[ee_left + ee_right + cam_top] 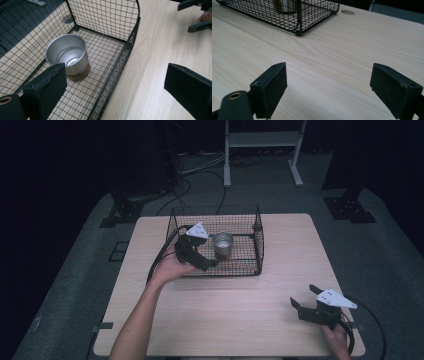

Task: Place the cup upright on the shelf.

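Presently the left gripper [212,262] hangs over the near rim of the wire basket [260,242], jaws spread wide with nothing between them. In the left gripper view one jaw stands inside the basket and the other over bare tabletop, so the near wall runs up between them. Just ahead of the inside jaw, and apart from it, a metal cup [67,56] stands upright and empty on the basket floor.

Judgement: the step in hand concerns that cup, either an approach to grasp it or a withdrawal after setting it down; the frames do not decide which. A grasp would call for carrying both jaws across the wall so that they straddle the cup's rim or body before closing.

The right gripper [305,299] rests low at the table's [280,320] near right corner, well apart from the basket, jaws likewise spread and empty.

The left gripper view shows the cup's bare interior. The high view places the cup near the basket's middle. The right gripper view shows the basket's corner [298,31] far ahead across open wood.
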### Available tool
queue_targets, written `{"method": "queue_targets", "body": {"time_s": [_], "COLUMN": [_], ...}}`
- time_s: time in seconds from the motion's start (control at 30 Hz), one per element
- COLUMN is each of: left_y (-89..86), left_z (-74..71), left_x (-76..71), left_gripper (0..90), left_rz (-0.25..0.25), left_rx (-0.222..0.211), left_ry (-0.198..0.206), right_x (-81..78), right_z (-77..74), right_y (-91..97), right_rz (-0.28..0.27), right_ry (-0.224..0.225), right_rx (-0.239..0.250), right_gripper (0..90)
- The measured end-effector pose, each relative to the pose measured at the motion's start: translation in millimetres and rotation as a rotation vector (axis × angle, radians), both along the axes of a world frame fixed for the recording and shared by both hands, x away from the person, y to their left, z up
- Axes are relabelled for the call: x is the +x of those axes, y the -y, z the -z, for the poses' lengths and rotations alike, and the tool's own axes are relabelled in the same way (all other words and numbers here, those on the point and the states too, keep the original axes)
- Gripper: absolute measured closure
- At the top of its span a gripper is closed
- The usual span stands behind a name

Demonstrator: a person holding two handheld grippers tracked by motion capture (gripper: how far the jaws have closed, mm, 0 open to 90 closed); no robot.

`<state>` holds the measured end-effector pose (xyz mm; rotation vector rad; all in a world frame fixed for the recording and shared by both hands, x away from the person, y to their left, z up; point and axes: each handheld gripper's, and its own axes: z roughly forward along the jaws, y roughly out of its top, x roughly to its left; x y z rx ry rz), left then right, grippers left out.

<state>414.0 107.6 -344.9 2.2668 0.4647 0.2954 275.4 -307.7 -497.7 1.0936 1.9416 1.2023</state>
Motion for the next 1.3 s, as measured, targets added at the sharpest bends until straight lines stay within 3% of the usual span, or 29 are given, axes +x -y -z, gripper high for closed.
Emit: {"method": "queue_targets", "body": {"time_s": [0.57, 0.8, 1.0, 1.3], "left_y": [-19.8, -26.7, -30.5, -39.5], "left_z": [14.7, 20.1, 23.8, 29.8], "left_x": [-22.2, -32.4, -41.4, -52.1], "left_gripper": [3.5, 3.4, 3.5, 3.4], "left_rz": [0.02, 0.025, 0.032, 0.032], "left_rx": [-0.002, -0.015, 0.0, -0.028], "left_ry": [-0.027, -0.023, -0.015, -0.023], "right_x": [0.8, 0.6, 0.6, 0.6], "right_z": [0.2, 0.0, 0.1, 0.1], "right_y": [-0.9, -1.5, -1.9, -2.0], "right_rz": [-0.003, 0.001, 0.002, 0.001], "right_ry": [0.002, -0.009, -0.008, -0.008], "right_rx": [-0.015, -0.011, -0.013, -0.018], "right_gripper": [13.4, 13.4, 13.4, 13.4]}}
